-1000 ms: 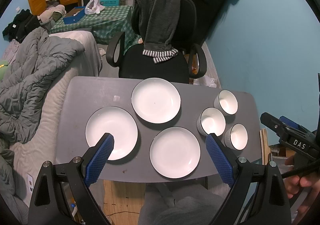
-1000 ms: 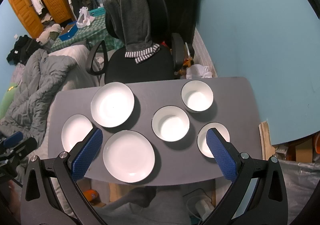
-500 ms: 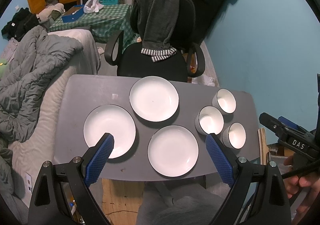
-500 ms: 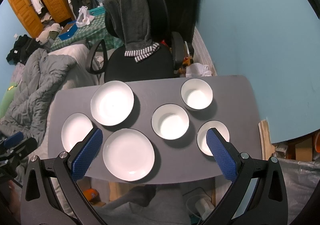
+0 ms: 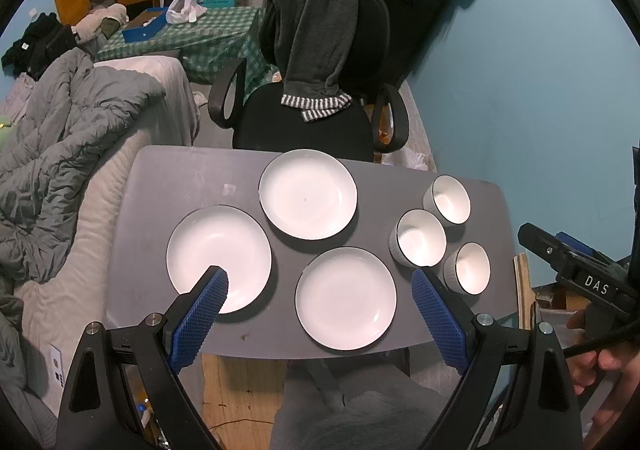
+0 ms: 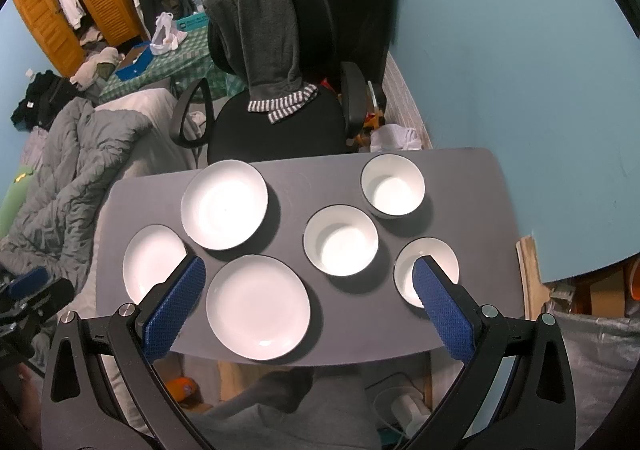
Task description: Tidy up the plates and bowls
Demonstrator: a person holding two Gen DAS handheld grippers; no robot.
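Three white plates lie on the grey table (image 5: 160,185): a left plate (image 5: 224,250), a far plate (image 5: 307,194) and a near plate (image 5: 346,303). Three white bowls stand on the right: a far bowl (image 5: 448,198), a middle bowl (image 5: 419,237) and a near bowl (image 5: 469,268). My left gripper (image 5: 319,282) is open and empty, high above the table's near edge. My right gripper (image 6: 308,268) is open and empty, also high above. In the right wrist view the plates (image 6: 258,306) are left and the bowls (image 6: 341,246) right.
A black office chair (image 5: 308,117) with a grey garment draped over it stands at the table's far side. A bed with a grey duvet (image 5: 60,153) runs along the left. A blue wall (image 5: 520,89) is on the right. My legs are under the near edge.
Both grippers stay open and empty. The views have shifted only slightly; the dishes have not moved.
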